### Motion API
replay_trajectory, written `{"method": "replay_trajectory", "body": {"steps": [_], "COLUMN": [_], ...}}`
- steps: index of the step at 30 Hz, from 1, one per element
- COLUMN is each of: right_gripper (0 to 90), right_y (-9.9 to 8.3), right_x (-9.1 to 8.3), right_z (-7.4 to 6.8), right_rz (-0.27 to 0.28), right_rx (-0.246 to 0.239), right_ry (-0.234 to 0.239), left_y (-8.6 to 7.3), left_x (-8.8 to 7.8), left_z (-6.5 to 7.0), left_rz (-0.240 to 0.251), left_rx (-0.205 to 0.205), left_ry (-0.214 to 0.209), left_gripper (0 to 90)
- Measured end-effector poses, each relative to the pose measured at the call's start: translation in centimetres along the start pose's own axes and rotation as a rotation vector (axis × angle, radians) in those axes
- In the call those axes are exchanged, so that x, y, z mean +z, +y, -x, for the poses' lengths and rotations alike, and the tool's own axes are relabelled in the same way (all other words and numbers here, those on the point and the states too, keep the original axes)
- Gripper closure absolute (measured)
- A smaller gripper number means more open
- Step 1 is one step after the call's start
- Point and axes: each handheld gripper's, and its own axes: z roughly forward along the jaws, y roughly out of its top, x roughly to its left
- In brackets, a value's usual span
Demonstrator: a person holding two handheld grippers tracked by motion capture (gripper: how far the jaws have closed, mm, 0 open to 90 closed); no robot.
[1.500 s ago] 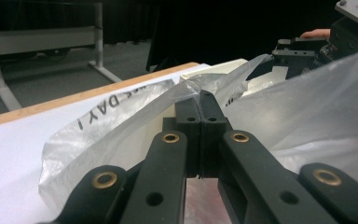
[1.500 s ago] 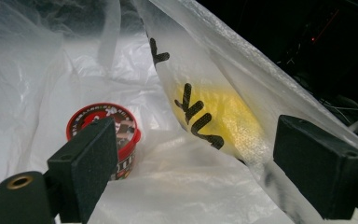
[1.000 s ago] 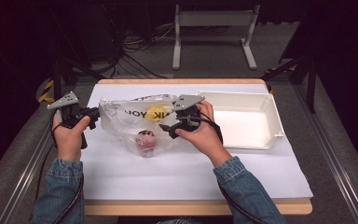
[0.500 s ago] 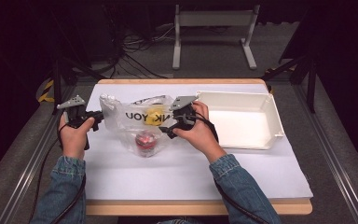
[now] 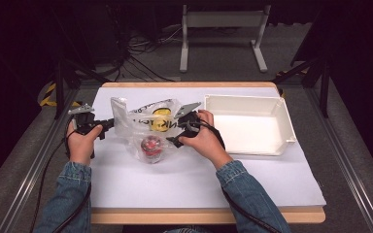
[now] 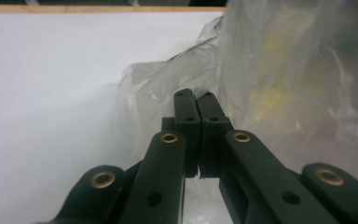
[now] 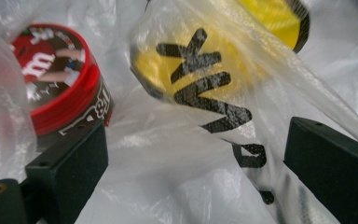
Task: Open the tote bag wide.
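A clear plastic bag [image 5: 135, 115] printed with black letters and a yellow face [image 5: 161, 119] lies on the white table top. Inside it sits a round red tin [image 5: 150, 145]. My left gripper [image 5: 110, 123] is shut on the bag's left edge; in the left gripper view its jaws [image 6: 195, 95] pinch the film of the bag [image 6: 284, 84]. My right gripper [image 5: 174, 134] is at the bag's right side. In the right gripper view it [image 7: 200, 163] stands open, the bag [image 7: 168, 154] lies between the wide-apart pads, and the tin [image 7: 56, 79] is just beyond the left pad [image 7: 70, 161].
A white rectangular tray [image 5: 245, 99] stands to the right of the bag, close to the right hand. Bare white table top [image 5: 189, 184] stretches toward the near wooden edge. Metal rails run along both sides of the table.
Both hands have come down toward the table, and the bag with the tin has sunk with them and now lies flatter.
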Motion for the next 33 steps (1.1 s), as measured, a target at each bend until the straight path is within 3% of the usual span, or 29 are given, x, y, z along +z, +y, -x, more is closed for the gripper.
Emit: {"method": "replay_trajectory", "body": {"steps": [6, 11, 18, 26, 27, 33], "right_gripper": [6.1, 5.4, 4.6, 4.6, 5.3, 10.0], "right_y": [-0.5, -0.4, 0.4, 1.7, 1.9, 3.4], "right_x": [0.9, 0.9, -0.4, -2.6, -2.9, -5.2], "right_z": [0.0, -0.4, -1.0, -1.8, -1.9, -3.5], "right_rz": [-0.067, -0.080, -0.033, 0.047, 0.053, 0.098], "right_rx": [0.011, 0.004, 0.003, -0.012, -0.015, -0.057], "right_ry": [-0.004, -0.019, -0.017, -0.009, -0.009, 0.020], "left_y": [-0.7, -0.8, -0.5, 0.4, 0.5, 0.7], "left_x": [0.7, 0.7, 0.4, -0.2, -0.2, -0.4], "left_z": [-0.8, -0.8, -0.4, 1.0, 1.2, 1.5], "left_rz": [-0.034, -0.035, -0.017, 0.013, 0.018, 0.021], "left_rx": [-0.020, -0.022, -0.022, 0.037, 0.025, 0.041], "left_ry": [0.007, 0.011, -0.004, -0.025, -0.031, -0.037], "left_gripper": [88.8, 88.0, 86.8, 88.4, 88.4, 88.7]}}
